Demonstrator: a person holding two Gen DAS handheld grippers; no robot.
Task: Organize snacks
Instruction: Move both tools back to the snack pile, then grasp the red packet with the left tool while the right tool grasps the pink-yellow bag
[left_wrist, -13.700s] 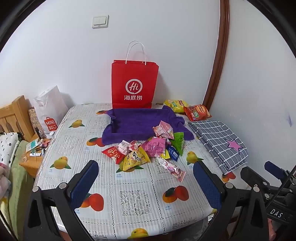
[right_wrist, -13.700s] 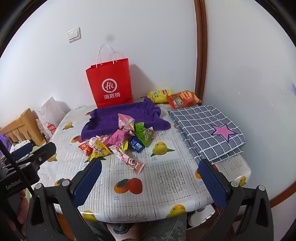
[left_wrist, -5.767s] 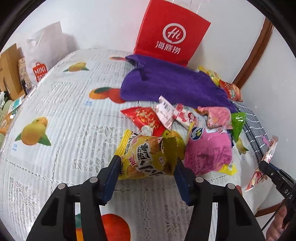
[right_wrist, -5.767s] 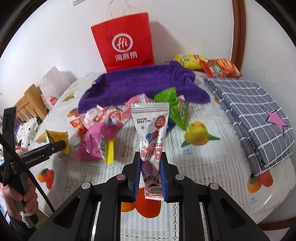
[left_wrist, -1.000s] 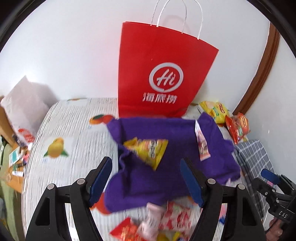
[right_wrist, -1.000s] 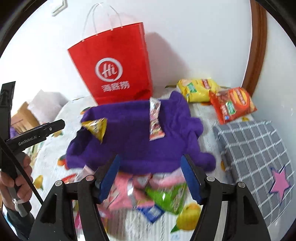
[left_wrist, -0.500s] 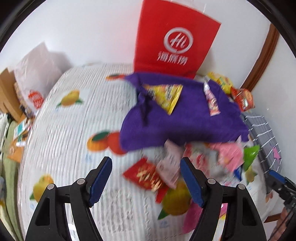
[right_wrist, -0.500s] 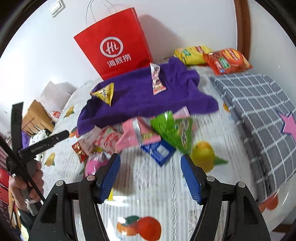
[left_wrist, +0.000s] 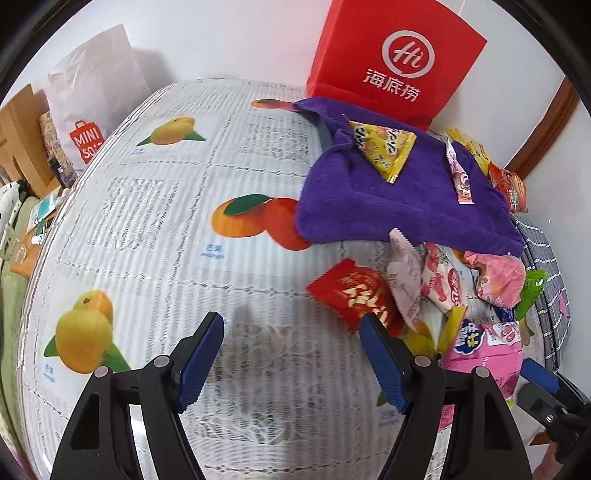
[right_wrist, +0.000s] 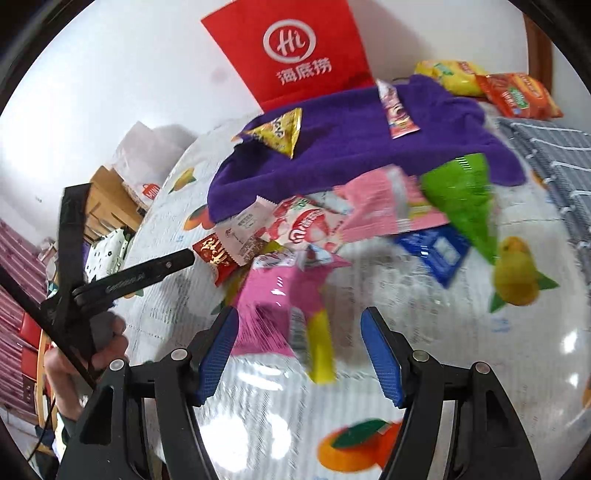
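A purple towel (left_wrist: 388, 199) lies on the fruit-print tablecloth (left_wrist: 155, 229) in front of a red paper bag (left_wrist: 397, 64). On the towel rest a yellow triangular snack pack (left_wrist: 384, 146) and a long pink-and-white snack stick (left_wrist: 458, 173). In front of the towel is a heap of loose snacks. My left gripper (left_wrist: 291, 354) stands open over bare cloth, its right finger beside a red snack pack (left_wrist: 354, 293). My right gripper (right_wrist: 299, 350) is open above a big pink pack (right_wrist: 277, 306) with a yellow strip; nothing is gripped. A green pack (right_wrist: 465, 199) and a blue pack (right_wrist: 436, 251) lie further back.
Yellow and orange chip bags (right_wrist: 517, 92) sit by the wall at the back right. A grey checked cloth (right_wrist: 554, 155) covers the table's right side. A white shopping bag (left_wrist: 88, 96) and wooden furniture stand beyond the left edge. A hand (right_wrist: 85, 354) holds the left gripper.
Both grippers have drawn back from the purple towel and come down toward the loose snack heap. The left one now hangs over bare cloth, the right one over the pink pack.
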